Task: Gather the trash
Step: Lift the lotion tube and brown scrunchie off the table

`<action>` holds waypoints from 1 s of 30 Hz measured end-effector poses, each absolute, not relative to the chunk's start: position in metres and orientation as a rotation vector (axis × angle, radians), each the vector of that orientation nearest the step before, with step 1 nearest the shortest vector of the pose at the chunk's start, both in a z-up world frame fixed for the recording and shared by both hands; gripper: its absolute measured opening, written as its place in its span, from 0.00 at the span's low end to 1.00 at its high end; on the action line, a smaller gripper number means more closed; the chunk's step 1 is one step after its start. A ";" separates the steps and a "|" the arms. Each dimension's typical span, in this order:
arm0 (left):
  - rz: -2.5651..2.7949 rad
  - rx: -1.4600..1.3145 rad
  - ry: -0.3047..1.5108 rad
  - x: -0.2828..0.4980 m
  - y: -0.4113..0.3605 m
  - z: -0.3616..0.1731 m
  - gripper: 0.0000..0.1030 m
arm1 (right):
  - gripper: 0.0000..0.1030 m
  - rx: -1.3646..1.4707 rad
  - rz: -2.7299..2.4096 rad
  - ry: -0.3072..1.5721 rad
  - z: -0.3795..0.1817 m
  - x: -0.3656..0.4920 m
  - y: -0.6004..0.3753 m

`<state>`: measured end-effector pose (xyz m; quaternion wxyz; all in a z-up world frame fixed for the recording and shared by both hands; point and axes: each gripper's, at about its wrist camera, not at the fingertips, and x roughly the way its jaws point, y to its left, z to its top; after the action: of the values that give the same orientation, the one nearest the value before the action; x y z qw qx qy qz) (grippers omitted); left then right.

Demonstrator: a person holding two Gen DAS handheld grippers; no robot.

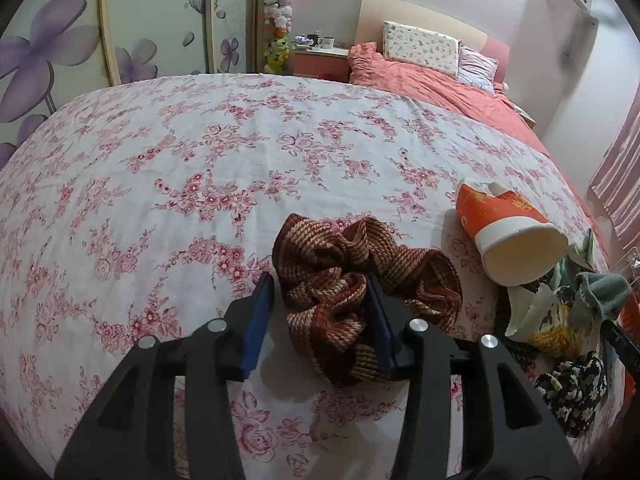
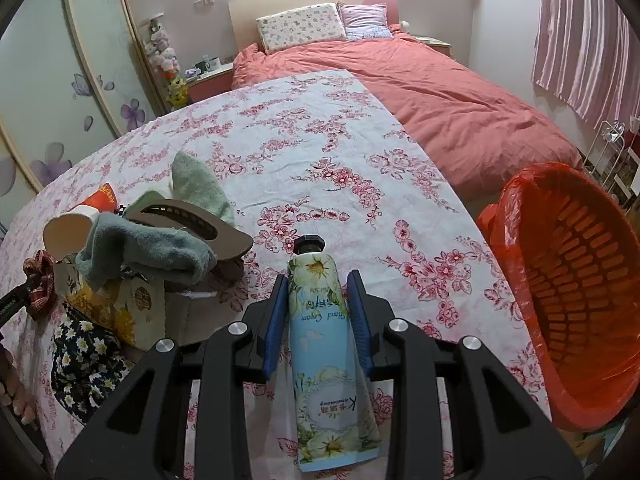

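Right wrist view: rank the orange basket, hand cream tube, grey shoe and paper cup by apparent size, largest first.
1. orange basket
2. hand cream tube, though nearness to the camera inflates it
3. grey shoe
4. paper cup, partly hidden

Lower centre: left gripper (image 1: 320, 312), blue pads either side of a brown striped scrunchie (image 1: 360, 280) lying on the floral sheet (image 1: 160, 180), left pad clear of it. Right: tipped orange paper cup (image 1: 508, 232); below it, a green sock (image 1: 600, 292) atop mixed clutter.
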<state>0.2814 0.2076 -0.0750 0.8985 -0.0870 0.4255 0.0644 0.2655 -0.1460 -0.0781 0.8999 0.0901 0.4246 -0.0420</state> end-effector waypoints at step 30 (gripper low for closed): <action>0.118 -0.207 0.875 0.281 0.209 -0.075 0.48 | 0.36 0.199 -0.065 0.877 -0.078 0.265 -0.146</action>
<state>0.2811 0.2087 -0.0748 0.8990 -0.1001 0.4225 0.0568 0.2645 -0.1457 -0.0778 0.9001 0.0964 0.4238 -0.0314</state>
